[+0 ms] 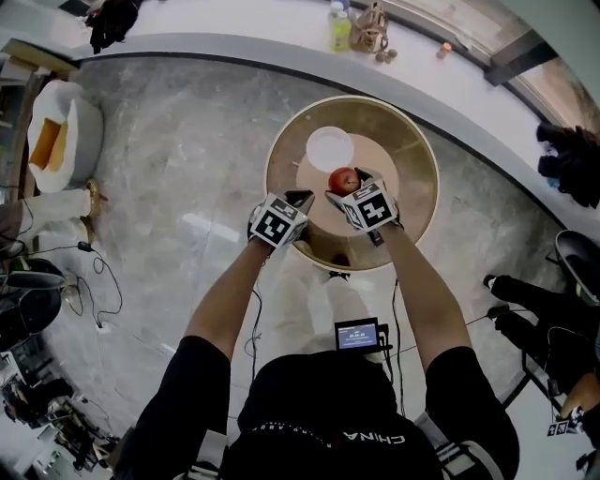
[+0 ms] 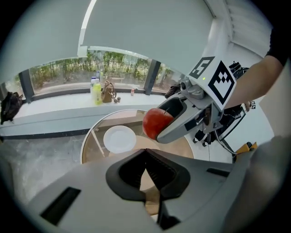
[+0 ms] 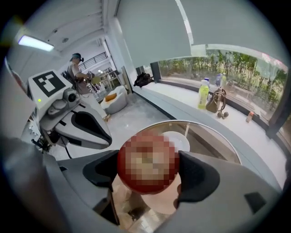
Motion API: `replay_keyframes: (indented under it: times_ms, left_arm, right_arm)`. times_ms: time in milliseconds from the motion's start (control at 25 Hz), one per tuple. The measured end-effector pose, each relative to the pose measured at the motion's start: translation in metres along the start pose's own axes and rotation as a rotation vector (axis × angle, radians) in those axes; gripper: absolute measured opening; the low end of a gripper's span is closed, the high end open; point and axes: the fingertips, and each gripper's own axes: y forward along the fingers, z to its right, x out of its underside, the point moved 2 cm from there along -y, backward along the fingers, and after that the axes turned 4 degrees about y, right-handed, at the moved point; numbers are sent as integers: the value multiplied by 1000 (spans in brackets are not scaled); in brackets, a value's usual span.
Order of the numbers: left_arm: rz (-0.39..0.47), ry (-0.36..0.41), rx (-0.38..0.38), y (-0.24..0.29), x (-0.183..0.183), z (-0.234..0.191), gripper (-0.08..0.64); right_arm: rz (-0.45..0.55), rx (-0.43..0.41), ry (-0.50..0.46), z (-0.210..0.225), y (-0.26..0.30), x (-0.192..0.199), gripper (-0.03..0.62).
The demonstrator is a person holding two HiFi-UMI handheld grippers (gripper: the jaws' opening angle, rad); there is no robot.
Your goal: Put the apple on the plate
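A red apple (image 1: 344,179) is clamped between the jaws of my right gripper (image 1: 347,187), which hangs over the round glass table (image 1: 427,187). The white plate (image 1: 330,148) lies just beyond it, bare. In the right gripper view the apple (image 3: 148,166) fills the gap between the pads, with the plate (image 3: 180,139) showing behind it. My left gripper (image 1: 302,199) hovers beside the right one, shut and holding nothing. The left gripper view shows its closed jaws (image 2: 146,157), with the apple (image 2: 156,122) up to the right and the plate (image 2: 119,139) further left.
Bottles (image 1: 339,26) and a small bag (image 1: 369,28) stand on the window ledge behind the table. A white armchair (image 1: 61,136) sits at far left, with cables (image 1: 94,281) on the floor. A person (image 1: 525,300) sits at right, another (image 3: 75,68) stands in the background.
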Motion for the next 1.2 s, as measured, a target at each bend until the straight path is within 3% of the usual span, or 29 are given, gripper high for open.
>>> replay_keyframes:
  times_ms: [120,280,520,800,1200]
  left_arm:
    - [-7,21,-11,47,13,-45,17]
    - [16,-1,-58,104,20,-96,17]
    - [16,-25,-66,161,27,-136,17]
    - [32,-53,-69,158,34,-150,17]
    - [36,-46,-51,115,25,-134,17]
  right_arm:
    - [-26,45,-37,33,56,-4,387]
    - [-33,36,-48,63,123,-2,387]
    - [-58,102,-84,92,190,-8,387]
    - [-117,108,-127,95,218,-11,387]
    - [-135,101,-62,87,187,-13,426]
